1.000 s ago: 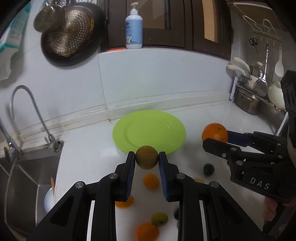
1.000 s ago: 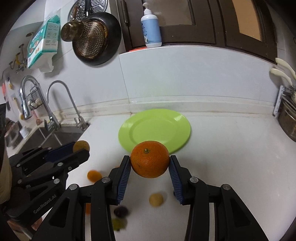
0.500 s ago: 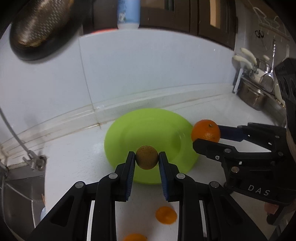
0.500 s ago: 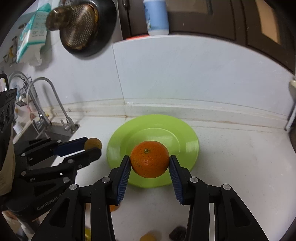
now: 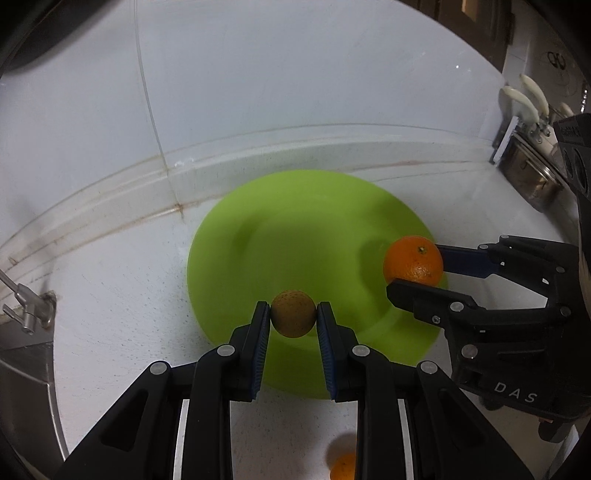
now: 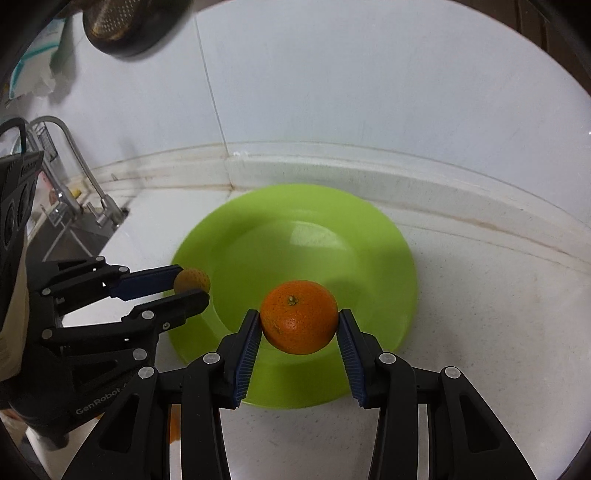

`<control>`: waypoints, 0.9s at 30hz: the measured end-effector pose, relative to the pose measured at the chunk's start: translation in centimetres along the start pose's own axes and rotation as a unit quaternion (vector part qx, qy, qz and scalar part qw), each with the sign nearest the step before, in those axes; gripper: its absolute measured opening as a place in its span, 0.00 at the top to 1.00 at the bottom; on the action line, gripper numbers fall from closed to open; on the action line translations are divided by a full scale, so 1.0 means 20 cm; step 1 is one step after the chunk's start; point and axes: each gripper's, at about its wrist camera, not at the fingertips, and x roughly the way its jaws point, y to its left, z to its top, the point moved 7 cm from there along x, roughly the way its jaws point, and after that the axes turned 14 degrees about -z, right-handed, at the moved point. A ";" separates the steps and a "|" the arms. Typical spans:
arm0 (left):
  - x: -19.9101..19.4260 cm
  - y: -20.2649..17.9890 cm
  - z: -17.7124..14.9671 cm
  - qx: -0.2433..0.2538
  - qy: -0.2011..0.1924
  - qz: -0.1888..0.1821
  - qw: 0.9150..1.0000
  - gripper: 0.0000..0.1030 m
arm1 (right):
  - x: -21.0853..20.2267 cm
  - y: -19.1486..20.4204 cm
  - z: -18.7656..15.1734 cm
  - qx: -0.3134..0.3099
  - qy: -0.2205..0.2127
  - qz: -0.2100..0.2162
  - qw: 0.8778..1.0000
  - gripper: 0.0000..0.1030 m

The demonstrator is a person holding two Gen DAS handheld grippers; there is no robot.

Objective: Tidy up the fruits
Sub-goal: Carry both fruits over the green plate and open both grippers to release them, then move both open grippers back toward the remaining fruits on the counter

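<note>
A lime-green plate (image 5: 295, 229) (image 6: 314, 229) lies on the white counter near the back wall. My left gripper (image 5: 293, 318) is shut on a small brownish-yellow round fruit (image 5: 293, 317), held over the plate's near left rim. From the right wrist view this same small fruit (image 6: 192, 280) sits in the left gripper (image 6: 190, 286) at the plate's left edge. My right gripper (image 6: 299, 321) is shut on an orange (image 6: 299, 317) over the plate's near part. In the left wrist view the orange (image 5: 413, 260) hangs over the plate's right rim, clamped by the right gripper (image 5: 415, 266).
Another orange fruit (image 5: 343, 467) lies on the counter near the bottom edge. A sink with a tap (image 6: 74, 155) is at the left. A metal pot and utensil rack (image 5: 532, 147) stand at the right. A dark pan (image 6: 125, 26) hangs on the wall.
Both grippers have moved forward and down, from short of the plate to over its near rim, and tilted downward. Each keeps its fruit. Most loose fruits have slipped out of view.
</note>
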 end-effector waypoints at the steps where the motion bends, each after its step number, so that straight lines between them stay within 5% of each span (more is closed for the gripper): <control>1: 0.01 0.00 0.00 -0.001 0.003 0.000 1.000 0.74 | 0.01 0.00 0.00 0.000 0.003 0.000 1.000 0.58; 11: -0.13 -0.02 0.00 0.010 -0.021 0.033 0.999 0.55 | -0.03 -0.01 -0.03 0.013 -0.007 -0.007 1.000 0.57; 27: -0.68 -0.19 -0.16 0.006 -0.121 0.074 0.990 0.30 | -0.61 0.03 -0.11 0.017 -0.128 -0.020 0.991 0.46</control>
